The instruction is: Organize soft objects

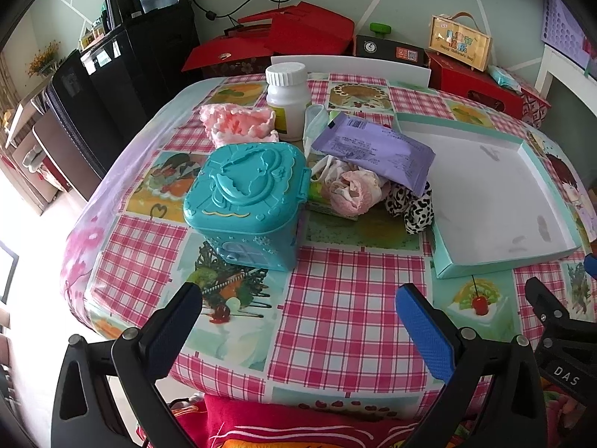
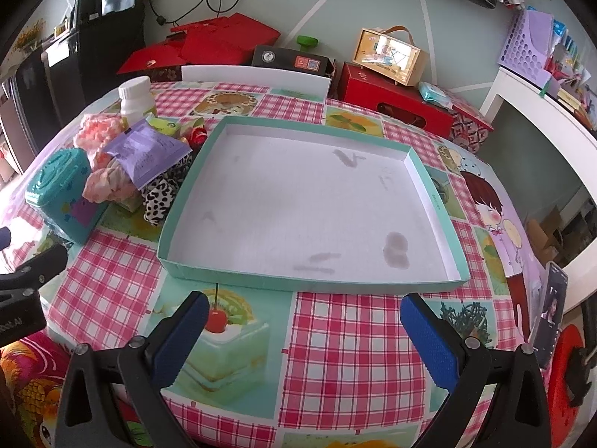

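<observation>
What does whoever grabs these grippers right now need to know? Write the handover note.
Left gripper: jaws open, holding nothing, over the near table edge facing the teal plastic case.
Right gripper: jaws open, holding nothing, facing the shallow teal tray.
Soft things sit in a pile left of the tray: pink knitted piece, pink-white cloth bundle, cow-print fabric, with a purple packet lying on top. A white bottle stands behind the pile.
Done: nothing; the tray holds nothing.
Left: probably move the soft pieces into the tray, clearing the packet first.
</observation>
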The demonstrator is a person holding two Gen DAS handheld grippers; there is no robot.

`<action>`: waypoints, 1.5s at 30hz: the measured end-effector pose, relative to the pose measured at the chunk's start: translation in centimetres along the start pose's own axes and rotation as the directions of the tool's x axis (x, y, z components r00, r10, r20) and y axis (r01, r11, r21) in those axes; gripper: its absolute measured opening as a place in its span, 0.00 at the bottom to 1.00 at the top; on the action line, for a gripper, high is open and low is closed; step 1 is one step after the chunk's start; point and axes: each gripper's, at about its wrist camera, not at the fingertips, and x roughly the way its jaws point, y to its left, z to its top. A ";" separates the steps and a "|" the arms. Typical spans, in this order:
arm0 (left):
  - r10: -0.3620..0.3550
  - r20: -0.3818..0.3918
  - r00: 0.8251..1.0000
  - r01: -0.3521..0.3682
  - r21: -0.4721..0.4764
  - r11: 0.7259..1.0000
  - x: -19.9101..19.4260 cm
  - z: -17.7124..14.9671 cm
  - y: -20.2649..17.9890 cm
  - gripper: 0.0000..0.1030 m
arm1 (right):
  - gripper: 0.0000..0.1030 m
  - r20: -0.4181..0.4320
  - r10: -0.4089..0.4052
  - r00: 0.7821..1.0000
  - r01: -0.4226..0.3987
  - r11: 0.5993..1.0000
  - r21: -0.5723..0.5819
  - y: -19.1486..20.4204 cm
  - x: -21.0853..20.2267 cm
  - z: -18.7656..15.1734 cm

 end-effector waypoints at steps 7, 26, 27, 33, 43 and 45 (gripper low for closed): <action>-0.150 -0.013 0.989 0.149 -0.042 0.988 -1.5 0.6 2.1 1.00 | 1.00 0.046 0.044 0.998 -0.043 0.999 -0.018 0.6 -1.4 0.4; -0.237 -0.031 0.971 0.227 -0.179 0.957 0.7 8.6 11.3 1.00 | 1.00 0.076 0.288 0.955 -0.273 0.949 -0.159 8.5 -0.4 9.9; -0.229 -0.035 0.973 0.219 -0.186 0.958 0.9 8.8 11.6 1.00 | 1.00 0.062 0.295 0.953 -0.281 0.944 -0.170 9.0 0.1 10.2; -0.245 -0.083 0.966 0.220 -0.238 0.946 3.8 10.3 13.0 1.00 | 1.00 -0.006 0.304 0.953 -0.299 0.934 -0.196 10.7 2.9 11.4; -0.278 -0.189 0.942 0.221 -0.276 0.936 9.2 13.3 13.4 1.00 | 0.98 -0.066 0.309 0.949 -0.315 0.910 -0.271 12.9 6.0 13.3; -0.288 -0.206 0.935 0.227 -0.273 0.935 10.2 13.9 13.2 1.00 | 0.97 -0.077 0.306 0.949 -0.315 0.904 -0.288 13.4 6.6 13.3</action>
